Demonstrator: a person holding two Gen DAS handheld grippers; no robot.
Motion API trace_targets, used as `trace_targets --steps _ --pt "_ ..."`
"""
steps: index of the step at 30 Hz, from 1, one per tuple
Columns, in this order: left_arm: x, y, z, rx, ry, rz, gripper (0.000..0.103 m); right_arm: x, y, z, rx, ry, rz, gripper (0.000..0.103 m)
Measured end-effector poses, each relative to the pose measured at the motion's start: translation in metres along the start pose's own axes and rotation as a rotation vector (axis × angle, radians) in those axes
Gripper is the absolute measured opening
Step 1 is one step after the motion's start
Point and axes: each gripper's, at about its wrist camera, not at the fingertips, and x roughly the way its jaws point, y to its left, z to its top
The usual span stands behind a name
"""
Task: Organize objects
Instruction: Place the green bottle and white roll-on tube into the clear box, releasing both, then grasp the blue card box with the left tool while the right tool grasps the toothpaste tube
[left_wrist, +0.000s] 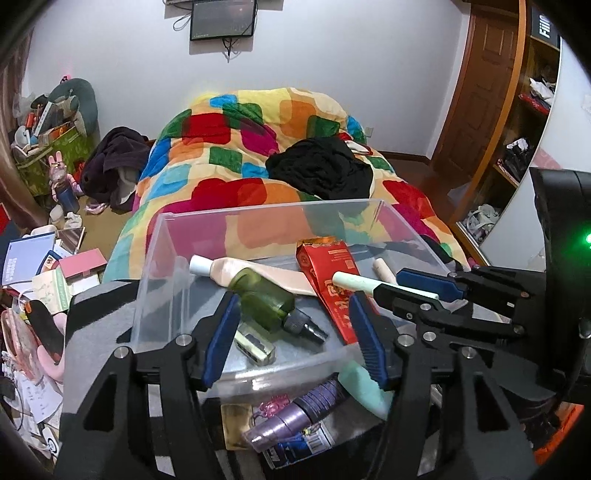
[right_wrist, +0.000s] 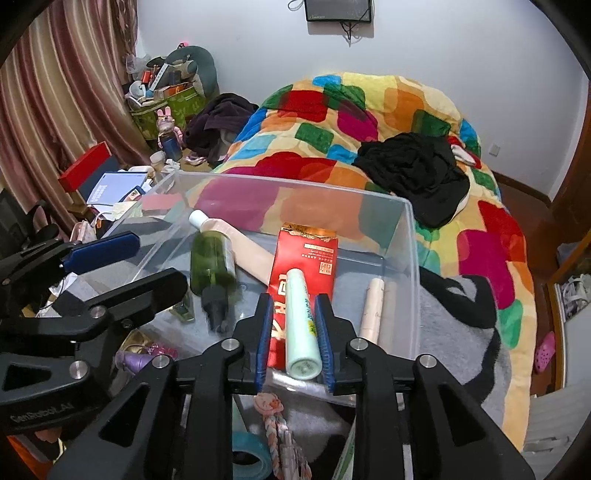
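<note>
A clear plastic bin (left_wrist: 155, 280) (right_wrist: 412, 236) stands in front of the bed. In it lie a green bottle (left_wrist: 264, 299) (right_wrist: 210, 262), a beige tube (left_wrist: 258, 271) (right_wrist: 243, 254), a red packet (left_wrist: 328, 273) (right_wrist: 306, 254) and a cream tube (right_wrist: 373, 310). My right gripper (right_wrist: 293, 325) (left_wrist: 413, 288) is shut on a mint-green tube (right_wrist: 301, 325) (left_wrist: 365, 284) and holds it above the red packet inside the bin. My left gripper (left_wrist: 293, 339) (right_wrist: 144, 258) is open and empty, at the bin's near wall, with the green bottle between its blue pads.
A purple bottle (left_wrist: 295, 413), a mint item (left_wrist: 365, 391) and small trinkets (right_wrist: 273, 406) lie in front of the bin on grey cloth. A bed with a multicoloured quilt (left_wrist: 236, 173) lies behind. Books and boxes (left_wrist: 48, 273) clutter the left floor.
</note>
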Motion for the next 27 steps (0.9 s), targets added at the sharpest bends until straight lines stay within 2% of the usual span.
trace_targets --steps 6,10,14,16,22,26,27 --pt "-0.018 0.001 -0.006 0.006 -0.021 0.010 0.062 -0.021 0.005 -0.006 -0.031 -0.049 -0.037 0.046" --pt "-0.028 0.002 -0.014 0.004 -0.028 0.010 0.062 -0.034 0.010 -0.010 -0.052 -0.080 -0.061 0.057" --pt "-0.040 0.002 -0.023 0.003 -0.043 0.005 0.062 -0.051 0.015 -0.018 -0.069 -0.114 -0.066 0.061" --pt "-0.046 0.002 -0.029 0.005 -0.051 0.000 0.062 -0.058 0.017 -0.023 -0.074 -0.125 -0.068 0.069" --pt "-0.060 -0.002 -0.049 0.029 -0.064 0.024 0.062 -0.075 0.014 -0.041 -0.043 -0.148 -0.075 0.081" --pt "-0.058 0.007 -0.067 0.030 -0.029 0.047 0.063 -0.077 0.001 -0.056 -0.004 -0.125 -0.087 0.082" --pt "-0.055 0.009 -0.070 0.025 -0.014 0.048 0.067 -0.076 -0.005 -0.061 0.015 -0.113 -0.092 0.082"
